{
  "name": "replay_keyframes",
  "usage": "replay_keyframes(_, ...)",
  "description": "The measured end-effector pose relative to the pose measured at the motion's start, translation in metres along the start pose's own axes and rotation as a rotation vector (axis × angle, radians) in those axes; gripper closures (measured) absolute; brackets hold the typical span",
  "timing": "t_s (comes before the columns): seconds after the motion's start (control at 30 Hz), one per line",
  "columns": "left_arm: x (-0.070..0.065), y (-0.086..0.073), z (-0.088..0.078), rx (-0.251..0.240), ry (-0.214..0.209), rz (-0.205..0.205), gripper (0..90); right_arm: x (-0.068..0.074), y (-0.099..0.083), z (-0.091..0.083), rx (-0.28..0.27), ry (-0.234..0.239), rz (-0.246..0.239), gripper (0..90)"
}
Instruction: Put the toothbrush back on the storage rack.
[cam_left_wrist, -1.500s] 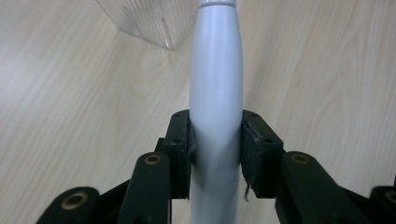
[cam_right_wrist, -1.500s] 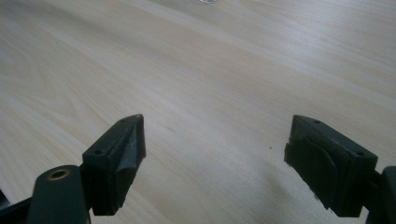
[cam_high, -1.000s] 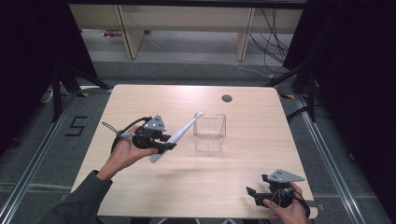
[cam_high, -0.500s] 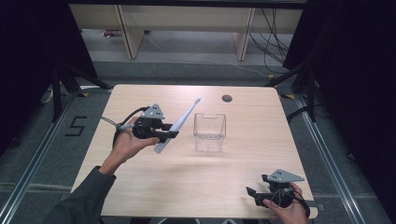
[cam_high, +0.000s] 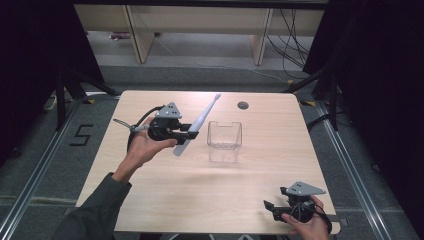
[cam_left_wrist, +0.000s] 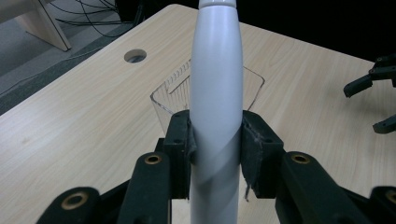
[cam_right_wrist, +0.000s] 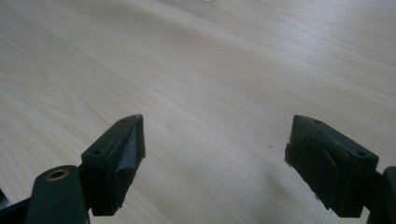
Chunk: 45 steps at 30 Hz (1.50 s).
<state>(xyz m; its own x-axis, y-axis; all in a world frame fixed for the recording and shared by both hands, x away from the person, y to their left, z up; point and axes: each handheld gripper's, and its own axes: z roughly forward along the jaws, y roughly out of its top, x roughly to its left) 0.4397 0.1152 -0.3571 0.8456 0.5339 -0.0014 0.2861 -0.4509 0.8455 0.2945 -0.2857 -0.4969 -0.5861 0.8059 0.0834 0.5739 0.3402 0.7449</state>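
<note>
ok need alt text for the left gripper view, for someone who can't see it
Two black jaws of the left gripper clamp a white toothbrush handle that rises straight up the middle of the picture. Just behind it stands an empty clear plastic cup on a light wooden table with a round hole. The right gripper shows at the right edge, jaws apart.

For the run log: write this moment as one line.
left hand-held gripper: shut on white plastic electric toothbrush, off table | right hand-held gripper: open | clear plastic square cup: upright, nothing inside
</note>
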Motion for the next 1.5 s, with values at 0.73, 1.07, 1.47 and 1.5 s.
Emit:
replay_keyframes(0.73,0.000,0.032,0.027,-0.065,-0.019,-0.021,66.0,-0.001,0.000,0.000,0.004,-0.004,-0.006,19.3)
replay_keyframes(1.07,-0.001,0.043,0.039,-0.102,-0.029,-0.032,66.0,-0.001,0.000,-0.001,0.008,-0.008,-0.009,19.3)
replay_keyframes(1.47,0.001,0.050,0.057,-0.153,-0.026,-0.060,66.0,-0.001,0.000,-0.001,0.008,-0.006,-0.010,19.3)
replay_keyframes(1.5,0.001,0.052,0.060,-0.157,-0.028,-0.061,66.0,-0.001,0.000,-0.001,0.008,-0.005,-0.008,19.2)
